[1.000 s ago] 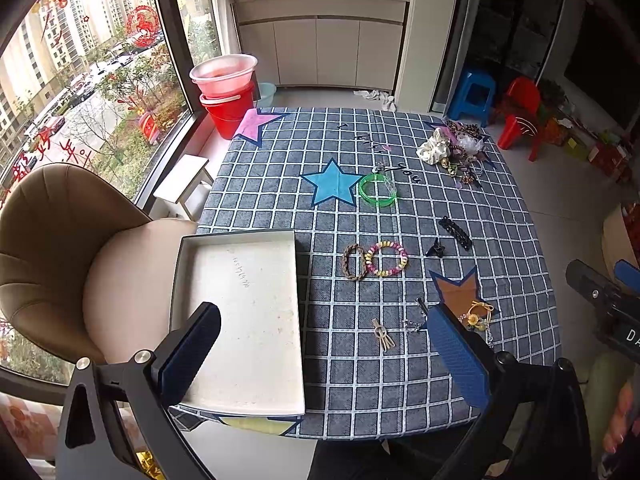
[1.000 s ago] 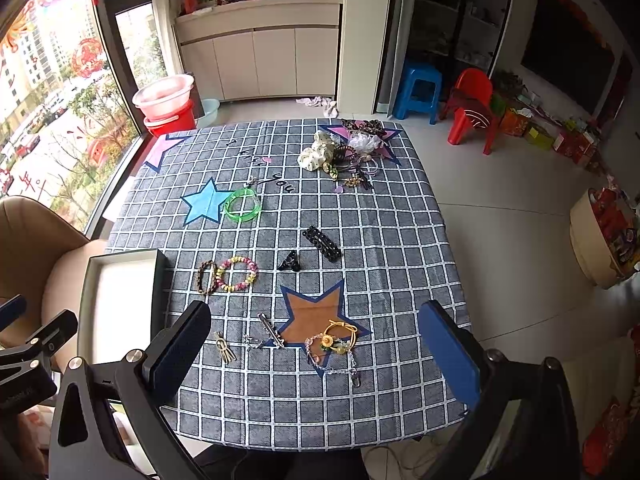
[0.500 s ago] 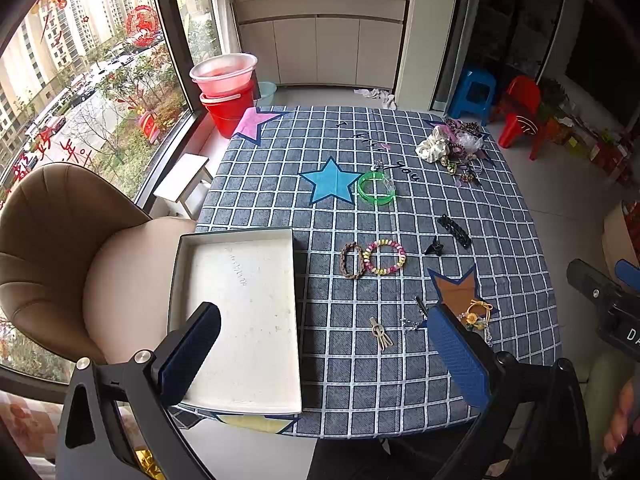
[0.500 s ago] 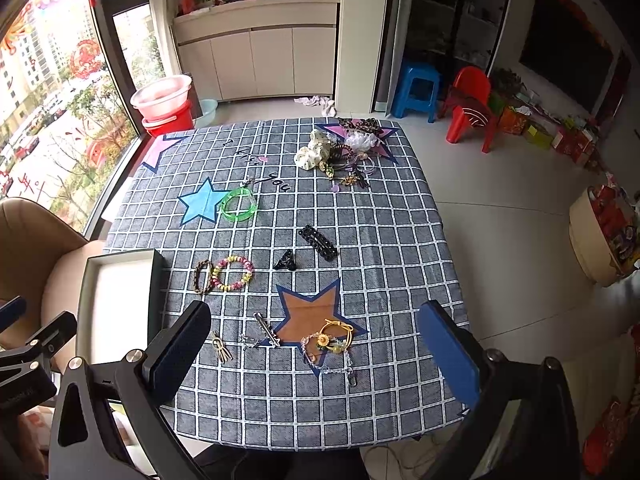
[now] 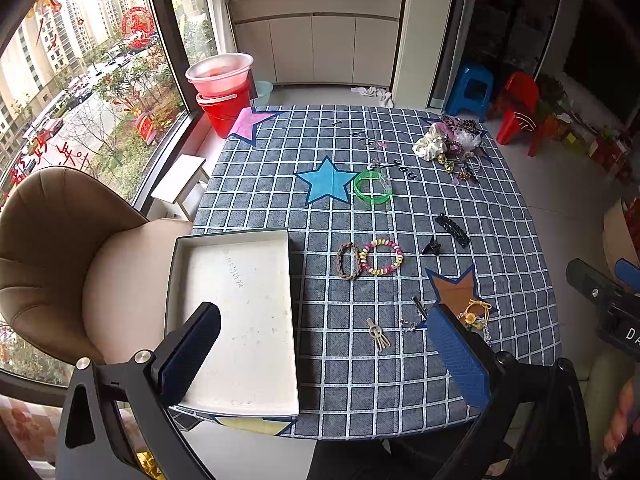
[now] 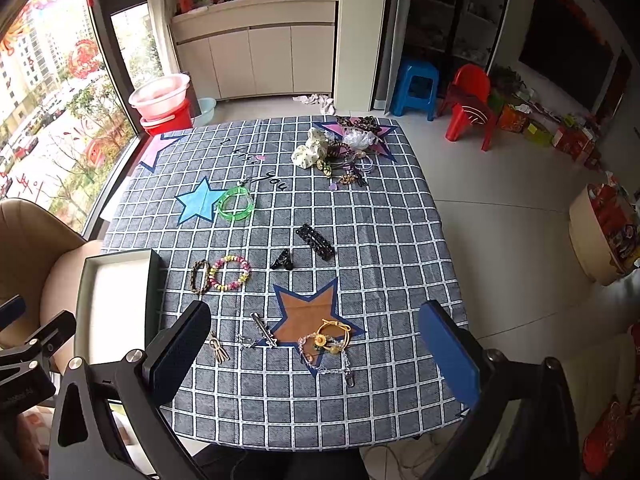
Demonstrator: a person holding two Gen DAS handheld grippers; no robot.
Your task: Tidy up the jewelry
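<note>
Jewelry lies scattered over my grid-check tablecloth [image 6: 360,240], nothing picked up. White tray [image 5: 248,320] sits at the near-left table edge, long axis running near-to-far, open side up, nothing inside it. Black bar clip [image 6: 315,241] lies diagonally, far-left to near-right, with a small black claw clip [image 6: 282,261] just beside it. Brown braided bracelet [image 6: 200,277] touches the pastel bead bracelet [image 6: 231,273], both flat, right of the tray. Green bangle [image 6: 236,204] lies flat at the tip of the blue star [image 6: 198,202]. On the brown star [image 6: 308,316] sit a yellow flower tie [image 6: 330,336] and a silver chain [image 6: 320,360]; a silver slide clip [image 6: 262,330] points away from me, near-right to far-left, and a small beige clip [image 6: 218,348] lies left of it. Pile of scrunchies [image 6: 340,144] sits at the far right corner.

My left gripper [image 5: 324,344] hangs above the near edge, fingers wide apart, holding nothing. Right gripper [image 6: 316,348] likewise gaping over the brown star, nothing between the pads.

Versus half a second back: both views sit almost the same, the table only a touch lower in frame; no item has moved.

Room: big window at left, tan chair [image 5: 52,248], red bucket [image 5: 224,108], white cabinets, blue stool [image 6: 414,88] and red child's chair [image 6: 466,104] on pale tile.
</note>
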